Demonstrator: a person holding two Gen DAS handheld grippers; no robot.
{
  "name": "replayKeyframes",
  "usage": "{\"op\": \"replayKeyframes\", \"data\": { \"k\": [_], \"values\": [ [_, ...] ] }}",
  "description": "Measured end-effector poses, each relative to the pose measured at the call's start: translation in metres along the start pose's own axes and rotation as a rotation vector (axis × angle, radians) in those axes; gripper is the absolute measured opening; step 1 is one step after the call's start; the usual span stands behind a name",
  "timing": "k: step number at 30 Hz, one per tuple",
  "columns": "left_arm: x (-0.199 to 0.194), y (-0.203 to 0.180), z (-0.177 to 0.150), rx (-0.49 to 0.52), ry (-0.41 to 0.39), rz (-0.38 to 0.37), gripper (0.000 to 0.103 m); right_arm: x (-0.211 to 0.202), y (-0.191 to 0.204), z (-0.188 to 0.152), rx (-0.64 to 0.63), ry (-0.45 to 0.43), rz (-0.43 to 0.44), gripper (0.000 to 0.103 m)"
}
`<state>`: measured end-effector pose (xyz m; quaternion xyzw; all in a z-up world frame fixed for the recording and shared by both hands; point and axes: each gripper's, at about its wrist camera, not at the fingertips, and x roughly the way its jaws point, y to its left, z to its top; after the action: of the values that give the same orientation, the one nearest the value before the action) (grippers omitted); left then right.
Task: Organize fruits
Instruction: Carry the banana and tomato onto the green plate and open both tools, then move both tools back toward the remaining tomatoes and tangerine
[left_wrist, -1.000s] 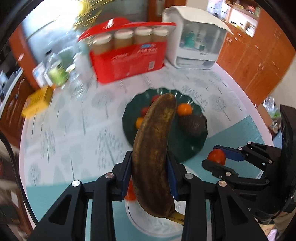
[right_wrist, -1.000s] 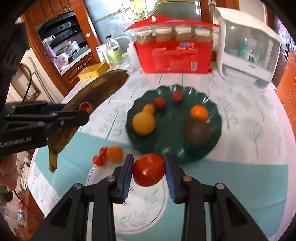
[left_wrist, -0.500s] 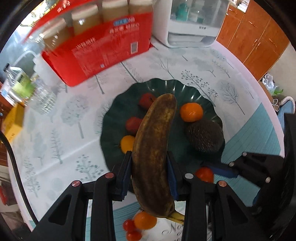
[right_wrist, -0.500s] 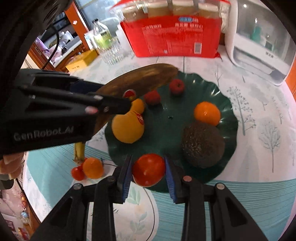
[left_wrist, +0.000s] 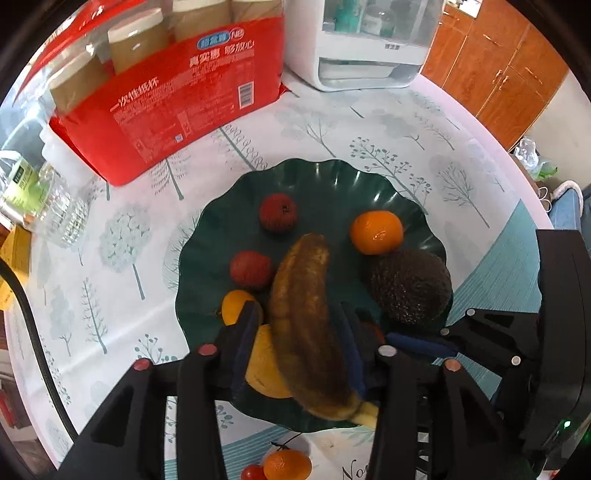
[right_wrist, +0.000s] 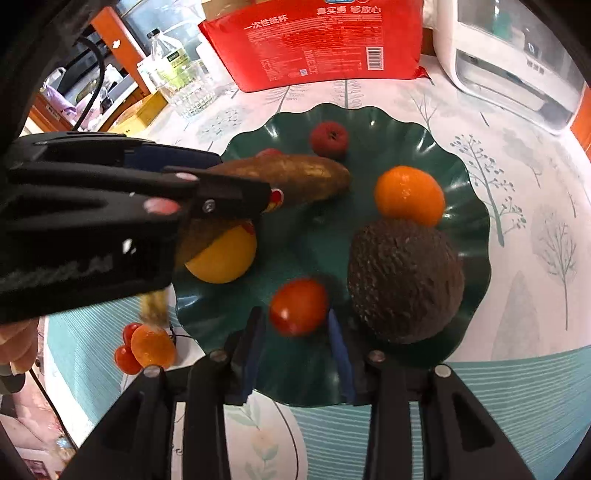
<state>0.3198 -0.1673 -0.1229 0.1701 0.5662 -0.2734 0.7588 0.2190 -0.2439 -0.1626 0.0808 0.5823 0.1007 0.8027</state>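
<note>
A brown overripe banana (left_wrist: 306, 325) lies between the pads of my left gripper (left_wrist: 295, 332), low over the dark green wavy plate (left_wrist: 332, 177); the jaws stand a little wider than the banana. In the right wrist view the banana (right_wrist: 295, 177) points across the plate (right_wrist: 465, 184). My right gripper (right_wrist: 295, 325) is open, with a red tomato (right_wrist: 299, 306) just beyond its pads on the plate. The plate also holds a tangerine (right_wrist: 410, 195), an avocado (right_wrist: 406, 280), a yellow pear (right_wrist: 221, 254) and two small red fruits (left_wrist: 277, 212).
A small orange fruit with cherry tomatoes (right_wrist: 147, 347) lies on a white plate near the front. A red pack of paper cups (left_wrist: 166, 92), a white appliance (left_wrist: 365, 44) and a water bottle (left_wrist: 55, 206) stand behind the green plate.
Both grippers moved forward and down over the green plate. The right jaws opened and the tomato now sits free on the plate. The left jaws widened around the banana.
</note>
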Motion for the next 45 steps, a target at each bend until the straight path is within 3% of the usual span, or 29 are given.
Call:
{"op": "replayKeyframes", "data": {
  "k": [4,10,27,36,45],
  "values": [
    [-0.005,-0.003,-0.004,0.014,-0.005,-0.009,0.055,-0.004,0.002,-0.002,-0.006,-0.006,-0.003,0.039],
    [-0.015,-0.005,-0.012,0.023,-0.019,0.02,0.055,-0.008,0.005,-0.008,-0.014,-0.001,-0.016,0.039],
    [-0.06,0.01,-0.051,-0.086,-0.05,0.062,0.061,-0.041,0.013,-0.024,-0.019,-0.014,-0.093,0.039],
    [-0.1,0.013,-0.085,-0.151,-0.093,0.099,0.065,-0.076,0.035,-0.035,-0.078,-0.064,-0.104,0.039],
    [-0.135,0.03,-0.14,-0.288,-0.13,0.105,0.066,-0.102,0.066,-0.05,-0.153,-0.103,-0.073,0.039]
  ]
}}
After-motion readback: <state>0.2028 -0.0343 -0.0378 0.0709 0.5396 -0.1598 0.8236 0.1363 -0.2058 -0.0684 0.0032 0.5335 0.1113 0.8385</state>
